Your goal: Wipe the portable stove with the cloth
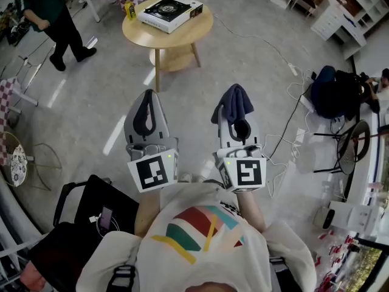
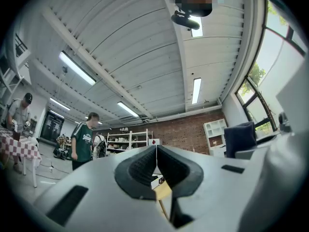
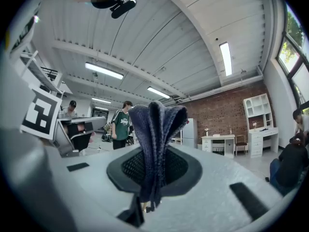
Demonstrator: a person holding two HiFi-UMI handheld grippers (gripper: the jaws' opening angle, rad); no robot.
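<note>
The portable stove (image 1: 169, 11) is white with a black burner top and lies on a round wooden table (image 1: 182, 35) far ahead in the head view. My right gripper (image 1: 234, 100) is shut on a dark blue cloth (image 1: 236, 101), which bunches up past the jaws; in the right gripper view the cloth (image 3: 155, 144) stands folded between the black pads. My left gripper (image 1: 146, 100) is shut with nothing in it, its pads (image 2: 140, 170) meeting along one seam. Both grippers are held up near my chest, well short of the table.
A yellow bottle (image 1: 129, 8) stands by the stove on the table. A person in a green shirt (image 1: 51, 14) walks at the far left. A cable (image 1: 255, 41) runs over the floor to the right; a black bag (image 1: 91, 218) lies at my left.
</note>
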